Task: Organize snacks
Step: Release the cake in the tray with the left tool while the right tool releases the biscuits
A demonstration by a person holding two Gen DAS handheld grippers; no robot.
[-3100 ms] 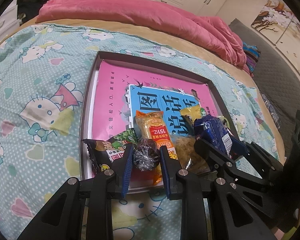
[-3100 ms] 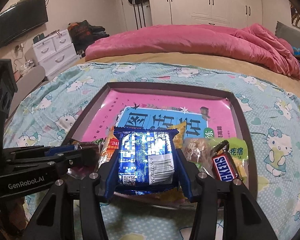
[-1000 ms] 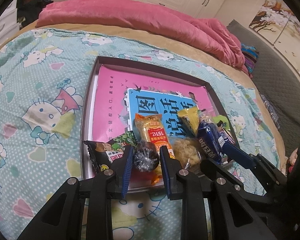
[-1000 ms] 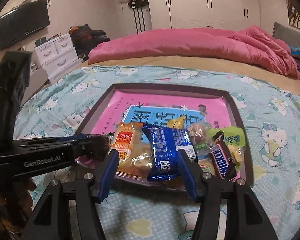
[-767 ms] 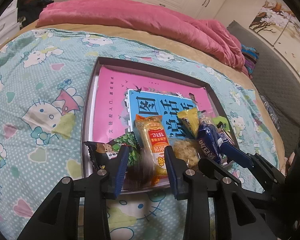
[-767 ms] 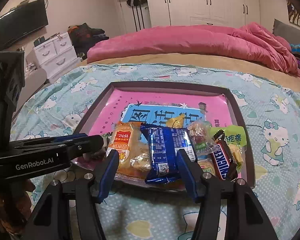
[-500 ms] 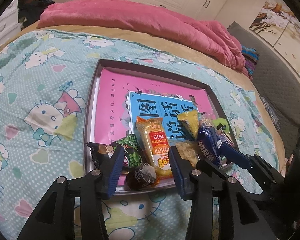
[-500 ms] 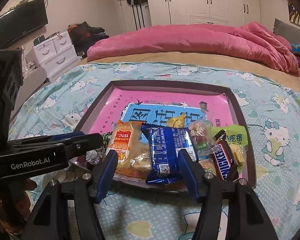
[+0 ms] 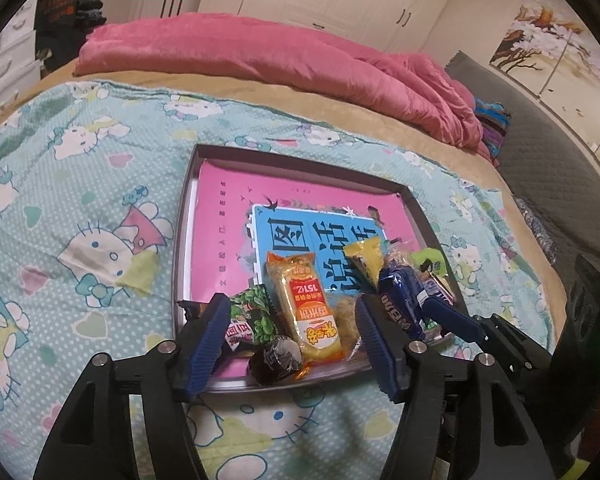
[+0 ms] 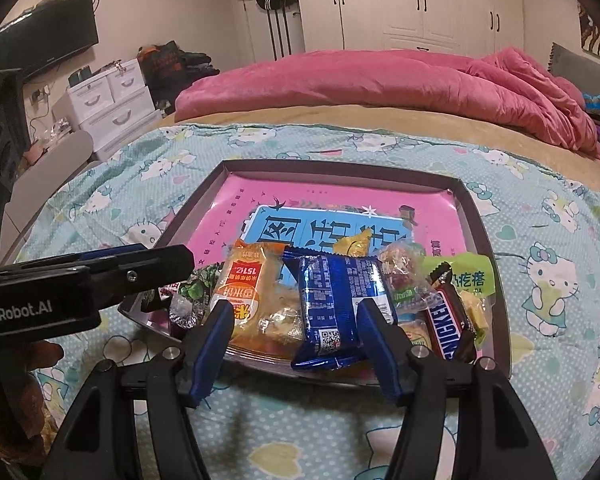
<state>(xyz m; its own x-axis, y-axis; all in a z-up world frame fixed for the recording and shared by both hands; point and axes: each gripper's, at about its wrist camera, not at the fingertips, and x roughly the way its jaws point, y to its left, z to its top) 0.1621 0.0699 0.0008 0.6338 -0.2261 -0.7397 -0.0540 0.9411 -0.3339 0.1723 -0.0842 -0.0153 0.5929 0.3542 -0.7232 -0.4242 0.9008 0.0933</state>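
Observation:
A dark-rimmed tray (image 9: pixel 183 240) with a pink and blue book in it lies on the bed. Along its near edge lie snacks: a green packet (image 9: pixel 252 316), an orange packet (image 9: pixel 304 308), a blue packet (image 10: pixel 336 300), a Snickers bar (image 10: pixel 444 320). A dark round foil candy (image 9: pixel 276 360) rests at the tray's front edge. My left gripper (image 9: pixel 290 340) straddles it with its jaws opening and its pads clear of the candy. My right gripper (image 10: pixel 298 340) stands open around the blue packet without pressing it.
The Hello Kitty sheet (image 9: pixel 80 200) spreads around the tray (image 10: pixel 340 168). A pink quilt (image 9: pixel 300 64) is heaped at the far side of the bed. White drawers (image 10: pixel 108 104) stand beyond the bed's left. A hand (image 10: pixel 32 360) holds the left gripper.
My left gripper let go of the dark candy, which dropped to the tray's front edge, and its jaws spread wider. Earlier the right gripper released the blue packet onto the tray.

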